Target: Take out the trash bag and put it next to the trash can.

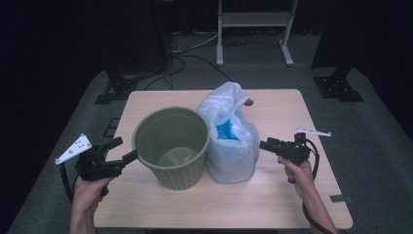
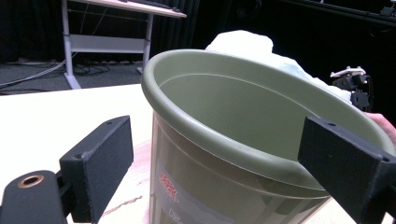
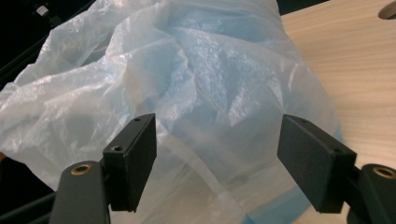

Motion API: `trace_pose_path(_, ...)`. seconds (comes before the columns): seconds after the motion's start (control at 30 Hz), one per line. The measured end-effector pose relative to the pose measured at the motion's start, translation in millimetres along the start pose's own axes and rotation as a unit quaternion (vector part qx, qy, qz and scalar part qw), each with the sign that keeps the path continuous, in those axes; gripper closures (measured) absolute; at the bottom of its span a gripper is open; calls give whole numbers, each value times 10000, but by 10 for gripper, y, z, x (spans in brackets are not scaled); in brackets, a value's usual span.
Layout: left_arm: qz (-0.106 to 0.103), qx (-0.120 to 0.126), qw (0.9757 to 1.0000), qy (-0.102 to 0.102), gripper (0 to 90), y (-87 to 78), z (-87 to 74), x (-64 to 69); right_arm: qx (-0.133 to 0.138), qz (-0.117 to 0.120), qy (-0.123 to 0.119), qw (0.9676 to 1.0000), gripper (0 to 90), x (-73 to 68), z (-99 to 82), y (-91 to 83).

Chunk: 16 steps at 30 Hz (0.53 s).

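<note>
With both tools up and nothing gripped yet, looks like the setup for getting the bag into the bin. Green bin (image 1: 171, 146) standing upright near the middle of the table (image 1: 282, 195), mouth open and hollow, only its bare bottom showing inside. White plastic bag (image 1: 233, 141) right beside it on the right, touching its wall, slumped and crumpled, something blue showing through the film. Sitting that close probably on purpose: short trip from table to bin.

Left gripper (image 1: 119, 150) levelled at the bin's left wall, jaws spread wide, one pointing up toward the rim, nothing between them. Seen from the left gripper view, the rim (image 2: 224, 140) sweeping across between the two black jaws, apart from both pads. Likely there to steady the bin, a light thing that would tip or slide once the bag drags against it.

Right gripper (image 1: 265, 145) aimed at the bag's right flank, tip just short of the plastic. In the right gripper view, jaws parted well apart, loose folds of the bag (image 3: 201, 84) bulging in the gap, not yet pinched.

Left hand (image 1: 90, 187) low at the table's near-left edge, wrist angled inward. Right hand (image 1: 298, 168) held a little further forward, wrapped round the handle, forearm running in from the near-right corner, cable trailing down below it.
</note>
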<state>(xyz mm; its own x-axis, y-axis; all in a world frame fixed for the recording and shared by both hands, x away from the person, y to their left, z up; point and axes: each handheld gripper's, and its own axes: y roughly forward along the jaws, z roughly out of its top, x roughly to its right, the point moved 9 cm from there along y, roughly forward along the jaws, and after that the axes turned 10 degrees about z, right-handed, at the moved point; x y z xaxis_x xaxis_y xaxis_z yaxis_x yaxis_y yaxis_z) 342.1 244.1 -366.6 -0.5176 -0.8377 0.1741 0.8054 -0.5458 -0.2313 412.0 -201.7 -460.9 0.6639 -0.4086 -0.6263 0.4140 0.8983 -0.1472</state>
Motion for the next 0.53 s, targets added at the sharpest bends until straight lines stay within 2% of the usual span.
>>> trace_pose_path(0.33,-27,-23,10000,21,92,14,-9,26,7,-123,-37,9999,271,8,-178,-91)
trace_pose_path(0.43,-25,22,10000,13,91,-15,13,25,308,-93,-70,9995,267,-91,-237,-179)
trace_pose_path(0.53,-21,45,10000,19,92,-30,25,20,437,-115,-152,9989,267,-144,-297,-232)
